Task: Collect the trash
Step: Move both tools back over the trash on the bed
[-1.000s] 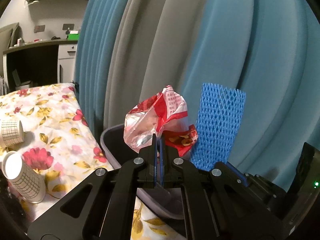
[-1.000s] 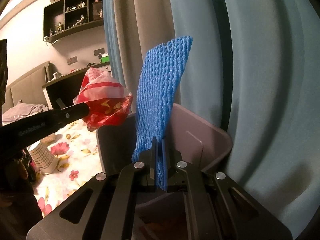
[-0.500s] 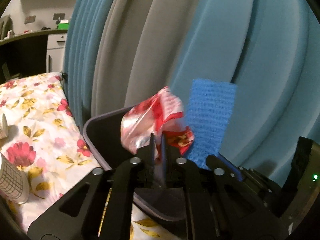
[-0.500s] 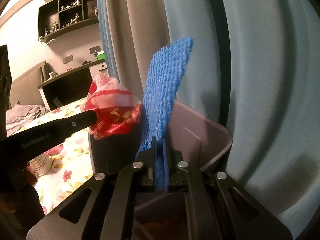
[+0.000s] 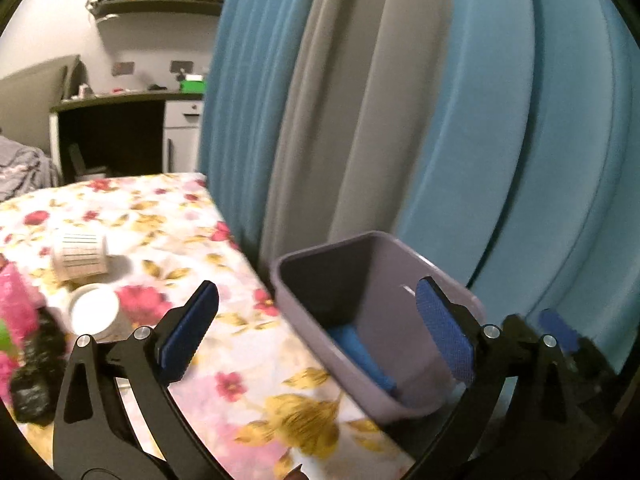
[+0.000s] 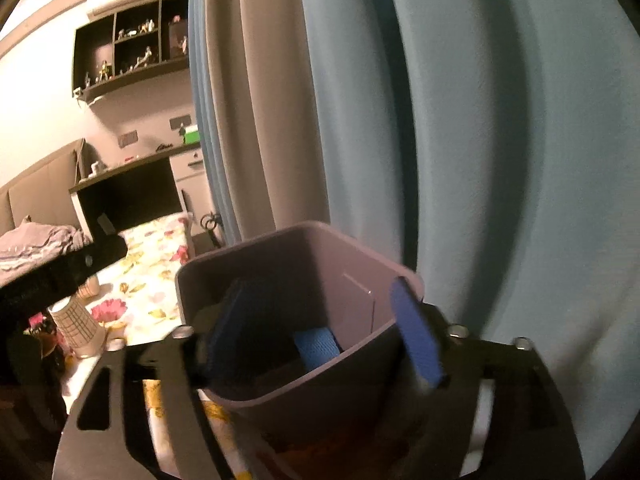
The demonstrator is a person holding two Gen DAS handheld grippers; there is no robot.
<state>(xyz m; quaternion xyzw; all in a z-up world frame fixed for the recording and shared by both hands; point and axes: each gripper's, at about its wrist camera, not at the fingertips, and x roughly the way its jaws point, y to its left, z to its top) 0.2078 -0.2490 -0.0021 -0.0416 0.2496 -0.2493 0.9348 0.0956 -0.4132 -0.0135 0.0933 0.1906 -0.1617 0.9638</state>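
Two hand-held black grippers with blue-padded fingers hover at a grey-lilac rectangular plastic bin (image 5: 404, 276) standing on a counter covered by a floral cloth (image 5: 168, 216), hard against blue and grey pleated curtains (image 5: 460, 120). The left gripper (image 5: 316, 328) has its jaws opening wide with nothing pressed between the pads; the bin's near corner and the cloth show through the gap. The right gripper (image 6: 324, 332) also has its jaws opening, straddling the bin's rim, and no pad presses on anything. A blue foam mesh sleeve (image 6: 316, 346) lies down inside the bin, seen from the left wrist as a blue strip along the bin's floor (image 5: 360, 354). On the cloth to the left lie two white paper cups with a grid print (image 5: 80, 256), one on its side and one showing its open mouth, well apart from the bin. Beside them, at the frame's edge, sits a blurred dark and pink heap (image 5: 24, 344) too smeared to identify.
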